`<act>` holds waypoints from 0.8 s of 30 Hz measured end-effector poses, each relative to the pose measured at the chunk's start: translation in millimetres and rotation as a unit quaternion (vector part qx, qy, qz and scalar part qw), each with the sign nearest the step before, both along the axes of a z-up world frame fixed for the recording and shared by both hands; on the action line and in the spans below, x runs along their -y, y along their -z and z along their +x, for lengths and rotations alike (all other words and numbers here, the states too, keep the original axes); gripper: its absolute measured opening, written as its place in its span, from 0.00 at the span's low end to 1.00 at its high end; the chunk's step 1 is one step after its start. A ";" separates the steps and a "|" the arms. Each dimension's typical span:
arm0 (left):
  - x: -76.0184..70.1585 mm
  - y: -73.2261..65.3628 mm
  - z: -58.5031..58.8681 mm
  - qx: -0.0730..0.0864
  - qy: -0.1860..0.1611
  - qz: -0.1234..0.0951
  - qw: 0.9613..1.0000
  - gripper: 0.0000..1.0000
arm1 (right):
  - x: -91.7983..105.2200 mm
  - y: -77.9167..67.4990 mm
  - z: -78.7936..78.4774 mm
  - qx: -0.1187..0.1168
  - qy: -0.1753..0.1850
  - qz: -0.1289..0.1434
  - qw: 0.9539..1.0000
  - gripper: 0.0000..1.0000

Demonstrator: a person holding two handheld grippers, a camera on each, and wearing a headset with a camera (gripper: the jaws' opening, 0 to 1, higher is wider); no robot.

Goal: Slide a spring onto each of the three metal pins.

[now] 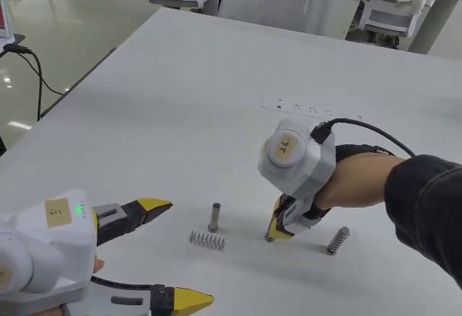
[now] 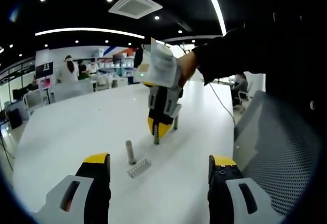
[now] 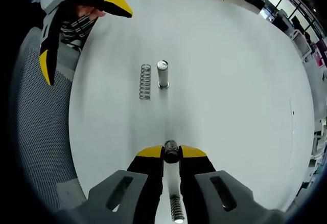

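Right gripper [image 1: 278,231]: jaws pressed together on a short metal pin [image 3: 171,152], tips pointing down at the white table [image 1: 216,78], with the pin pinched near its top. I cannot tell whether a coil already sits on it. Left gripper [image 1: 173,252]: jaws spread wide, holding nothing, low over the table. Just ahead of its open jaws lies the loose spring [image 1: 207,240], flat on its side, and just beyond that a bare pin [image 1: 214,216] stands upright, close beside the spring but not touching it. On the far side of the right gripper from these, behind its tips in its own view, is a third pin with a spring over it [image 1: 338,240]. Count: three pins (one bare, one pinched, one sleeved) and two springs clearly visible (one loose, one fitted). Handling, as a judgement: the spring is light, thin-wire, soft along its length and apt to roll or pop out of a hard pinch. Take it crosswise near mid-length with light pressure and leave one end's bore free. The pins are stiff, smooth and narrow at the base, so they are likely to topple if nudged. Steady the shank low down while the coil goes over the top.
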State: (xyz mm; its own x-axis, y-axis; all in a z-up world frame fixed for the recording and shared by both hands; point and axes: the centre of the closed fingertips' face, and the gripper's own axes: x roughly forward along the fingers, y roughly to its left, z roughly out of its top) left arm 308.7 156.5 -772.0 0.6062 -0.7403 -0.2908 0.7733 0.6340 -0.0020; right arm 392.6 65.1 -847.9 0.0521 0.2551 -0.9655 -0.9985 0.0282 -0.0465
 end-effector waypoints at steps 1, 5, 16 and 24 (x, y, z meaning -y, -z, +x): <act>-0.1 0.0 -0.2 0.000 0.000 0.000 1.000 0.75 | 0.6 1.2 -0.3 -0.002 0.001 -0.002 1.000 0.09; -0.2 0.9 -1.0 -0.001 0.001 0.001 1.000 0.74 | 1.2 2.4 -0.7 -0.004 0.004 -0.001 1.000 0.09; 1.7 0.7 -2.8 -0.003 0.003 0.002 1.000 0.74 | -0.5 -1.3 -2.0 -0.005 0.010 0.024 1.000 0.21; 2.4 1.2 -4.7 -0.005 0.004 0.003 1.000 0.74 | -4.3 -6.8 -3.2 -0.002 0.012 0.041 0.999 0.28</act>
